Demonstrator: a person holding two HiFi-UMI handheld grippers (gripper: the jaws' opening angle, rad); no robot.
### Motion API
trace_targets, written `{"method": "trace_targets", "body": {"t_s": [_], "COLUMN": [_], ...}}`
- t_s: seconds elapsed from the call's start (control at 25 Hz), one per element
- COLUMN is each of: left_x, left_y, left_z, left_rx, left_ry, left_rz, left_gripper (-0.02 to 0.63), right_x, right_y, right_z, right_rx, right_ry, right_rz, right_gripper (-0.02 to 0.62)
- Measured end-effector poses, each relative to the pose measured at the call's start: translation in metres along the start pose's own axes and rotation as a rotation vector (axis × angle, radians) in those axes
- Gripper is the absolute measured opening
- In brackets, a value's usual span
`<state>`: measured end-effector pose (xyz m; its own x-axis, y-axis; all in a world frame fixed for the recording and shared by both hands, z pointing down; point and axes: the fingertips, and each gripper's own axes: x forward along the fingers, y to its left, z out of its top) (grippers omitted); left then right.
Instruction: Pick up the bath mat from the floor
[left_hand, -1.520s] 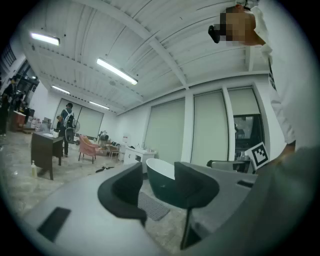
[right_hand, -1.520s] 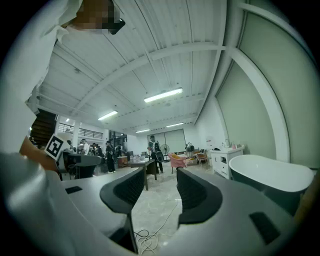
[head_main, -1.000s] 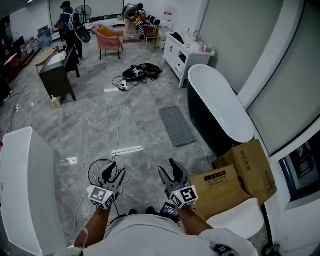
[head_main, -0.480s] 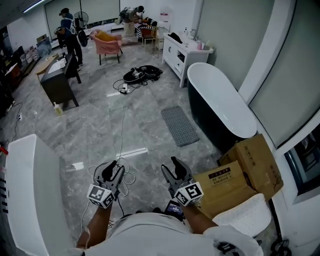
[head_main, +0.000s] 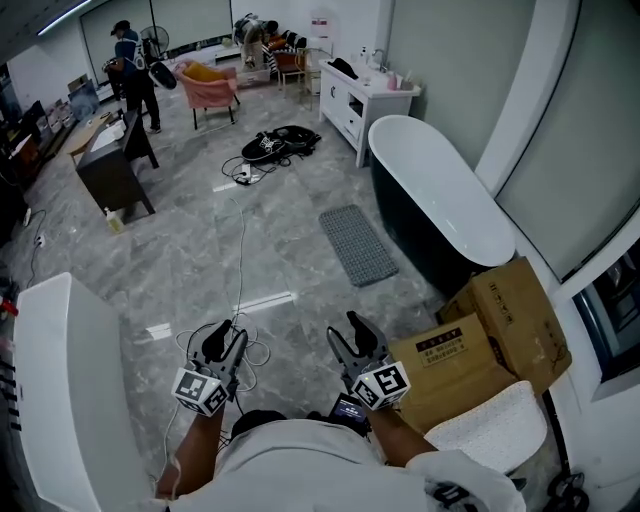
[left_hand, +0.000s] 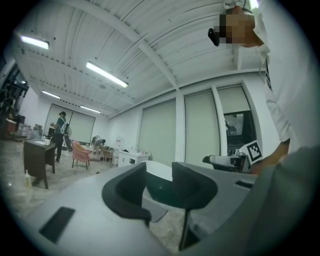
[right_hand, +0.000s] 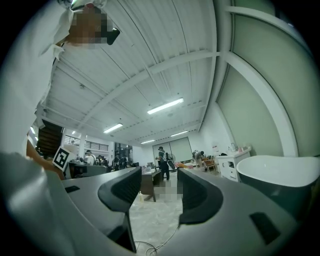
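The grey bath mat (head_main: 358, 245) lies flat on the marble floor beside the dark bathtub (head_main: 440, 200), far ahead of both grippers. My left gripper (head_main: 225, 340) is held low near my body, open and empty. My right gripper (head_main: 350, 335) is level with it, also open and empty. In the left gripper view the left gripper (left_hand: 160, 182) points toward the tub, and a corner of the mat (left_hand: 156, 211) shows between its jaws, far off. In the right gripper view the right gripper (right_hand: 156, 187) faces the open room with only floor between its jaws.
Cardboard boxes (head_main: 500, 320) and a white seat (head_main: 480, 435) stand at my right. A large white unit (head_main: 60, 380) is at my left. A cable (head_main: 240, 250) runs along the floor to a coil by my feet. Farther off stand a white cabinet (head_main: 365, 100), a dark desk (head_main: 115, 160) and a person (head_main: 130, 65).
The head view has drifted a little, so the mat and tub sit slightly differently in the picture. Both grippers stay low in front of my body, empty.
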<state>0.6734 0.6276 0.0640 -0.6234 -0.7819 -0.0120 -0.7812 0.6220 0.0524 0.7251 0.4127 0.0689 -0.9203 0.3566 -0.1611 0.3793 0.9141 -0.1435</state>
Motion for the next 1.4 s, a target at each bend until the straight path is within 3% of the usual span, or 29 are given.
{"method": "trace_targets", "body": {"t_s": [0.12,0.32,0.64,0.8,1.0,1.4], "left_x": [0.003,0.01,0.063,0.107,0.165,0.253], "left_y": [-0.005,0.016,0.084,0.133,0.197,0.336], "left_z": [-0.003,0.001,-0.012,-0.013,0.003,0.015], "left_rx": [0.02,0.002,-0.045,-0.058,-0.039,-0.094], "left_ry": [0.018,0.013,0.006,-0.014,-0.029,-0.028], "left_rz": [-0.015,0.03,0.059,0.049,0.024,0.014], "left_gripper": [0.163,0.164,0.163,0.164,0.163,0.163], "right_x": [-0.008,-0.009,0.033,0.088,0.188,0.353], "right_y": [-0.017,-0.048,-0.101,-0.127,-0.155,-0.189], "right_z": [0.0,0.01,0.005,-0.005,0.011,0.018], "right_rx": [0.009,0.009,-0.002,-0.022,-0.071,-0.095], "right_ry": [-0.011,-0.013,0.018,0.053,0.049,0.044], "right_rz": [-0.037,-0.1,-0.163,-0.163,-0.123,-0.111], "right_gripper": [0.242,0.242,0.227,0.225,0.225,0.225]}}
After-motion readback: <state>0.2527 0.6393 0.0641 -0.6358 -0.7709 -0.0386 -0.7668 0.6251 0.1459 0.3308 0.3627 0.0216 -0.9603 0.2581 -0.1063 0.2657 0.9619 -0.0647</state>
